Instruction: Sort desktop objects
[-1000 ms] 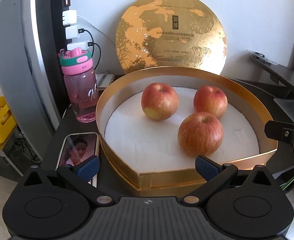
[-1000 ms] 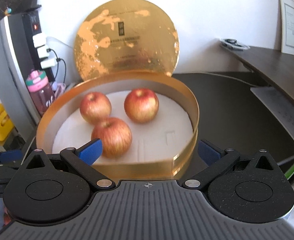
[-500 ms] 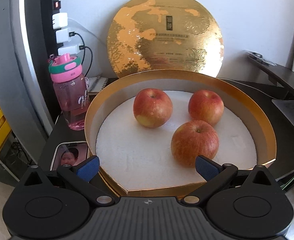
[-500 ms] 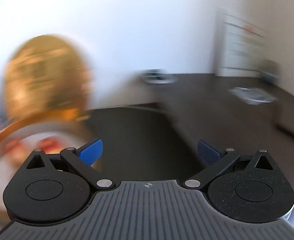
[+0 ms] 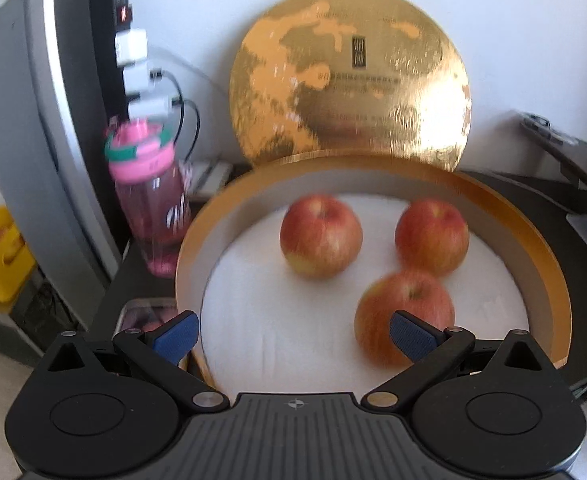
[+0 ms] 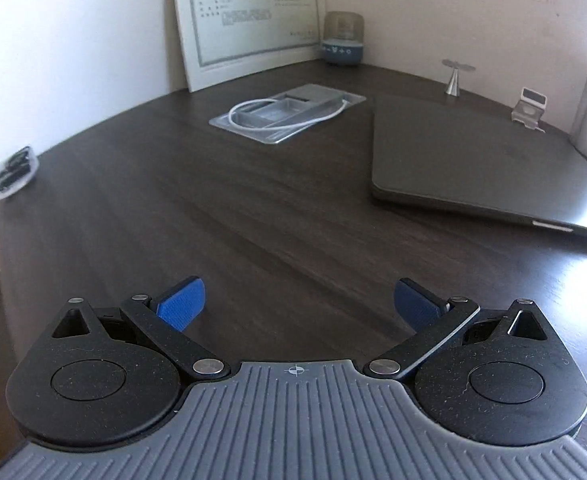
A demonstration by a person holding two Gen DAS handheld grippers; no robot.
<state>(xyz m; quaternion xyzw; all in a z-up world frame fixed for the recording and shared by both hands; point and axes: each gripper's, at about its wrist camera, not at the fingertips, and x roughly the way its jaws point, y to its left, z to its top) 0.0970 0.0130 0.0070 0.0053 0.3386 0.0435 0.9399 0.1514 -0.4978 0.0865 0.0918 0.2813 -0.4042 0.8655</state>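
On my left wrist view, the left gripper (image 5: 291, 334) hangs with its blue pads spread wide and nothing between them, poised over the near rim of the round gold box (image 5: 549, 280). Three apples lie on its white liner: the left apple (image 5: 320, 237), the right apple (image 5: 432, 236) and the near apple (image 5: 403, 318), which sits partly behind my right-hand pad. The gold lid (image 5: 349, 80) stands upright against the wall behind the box; it carries a dark label and lines of print, all too blurred for me to read. Left of the box I see a pink bottle (image 5: 149, 196), a phone (image 5: 141, 314) lying just beside the rim, and a power strip (image 5: 133, 52) with white plugs.

My right wrist view shows none of that. The right gripper (image 6: 299, 304) is also wide apart and holding nothing, above a dark wooden desk (image 6: 213, 208). Here I see a closed laptop (image 6: 473, 156), a silver tray (image 6: 287, 114) with a white cable (image 6: 253, 106) coiled on it, a small round speaker (image 6: 343, 38), and a framed certificate (image 6: 249, 12) leaning on the wall, its orange Chinese heading too soft to read.
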